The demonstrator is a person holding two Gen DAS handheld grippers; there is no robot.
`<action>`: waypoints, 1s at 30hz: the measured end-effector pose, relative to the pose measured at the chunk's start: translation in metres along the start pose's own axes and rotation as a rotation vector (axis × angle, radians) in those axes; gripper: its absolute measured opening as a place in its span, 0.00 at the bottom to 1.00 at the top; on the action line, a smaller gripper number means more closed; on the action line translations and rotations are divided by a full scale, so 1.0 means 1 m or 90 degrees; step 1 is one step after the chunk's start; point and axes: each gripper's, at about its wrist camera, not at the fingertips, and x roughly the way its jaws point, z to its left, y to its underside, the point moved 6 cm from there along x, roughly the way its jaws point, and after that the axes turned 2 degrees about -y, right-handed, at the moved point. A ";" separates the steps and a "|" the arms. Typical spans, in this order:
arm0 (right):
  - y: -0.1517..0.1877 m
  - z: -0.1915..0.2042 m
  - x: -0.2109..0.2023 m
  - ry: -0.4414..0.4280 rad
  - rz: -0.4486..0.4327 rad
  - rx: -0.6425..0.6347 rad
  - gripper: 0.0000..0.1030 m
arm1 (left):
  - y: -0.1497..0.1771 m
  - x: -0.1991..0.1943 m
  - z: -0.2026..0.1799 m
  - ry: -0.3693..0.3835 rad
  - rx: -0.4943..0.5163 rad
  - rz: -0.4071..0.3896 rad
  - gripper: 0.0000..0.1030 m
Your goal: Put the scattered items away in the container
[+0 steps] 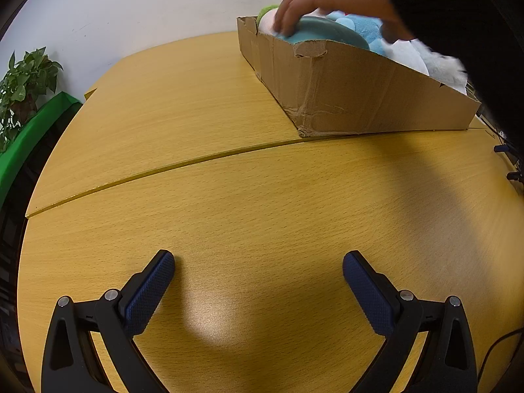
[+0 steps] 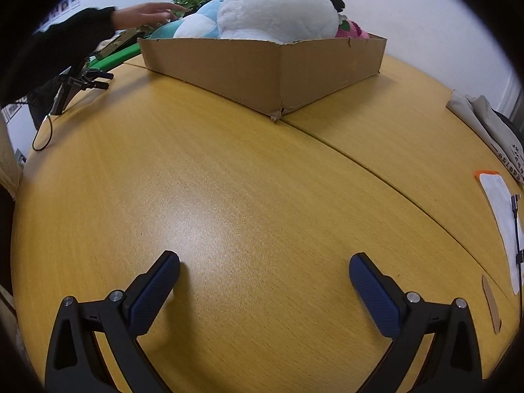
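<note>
A shallow cardboard box (image 1: 353,88) stands on the wooden table at the far right of the left wrist view, and at the far centre of the right wrist view (image 2: 262,65). It holds plush toys: a teal and blue one (image 1: 330,31), a large white one (image 2: 278,9) and a pink one (image 2: 355,29). A bare hand (image 1: 330,3) in a black sleeve rests on the toys in the box. My left gripper (image 1: 258,273) is open and empty over bare table. My right gripper (image 2: 263,271) is open and empty too.
A potted plant (image 1: 26,85) and a green surface (image 1: 29,134) lie beyond the table's left edge. The other gripper device (image 2: 82,82) sits at the table's far left with a cable. Papers and an orange-edged card (image 2: 497,203) lie at the right edge.
</note>
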 end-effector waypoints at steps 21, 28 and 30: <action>0.000 0.000 0.001 -0.003 -0.001 -0.006 1.00 | -0.002 0.001 0.002 -0.001 0.000 0.001 1.00; -0.002 0.001 0.001 -0.003 -0.002 -0.006 1.00 | -0.003 0.001 0.003 -0.001 0.000 0.001 1.00; -0.002 0.001 0.001 -0.002 -0.002 -0.006 1.00 | -0.003 0.001 0.003 -0.001 0.000 0.001 1.00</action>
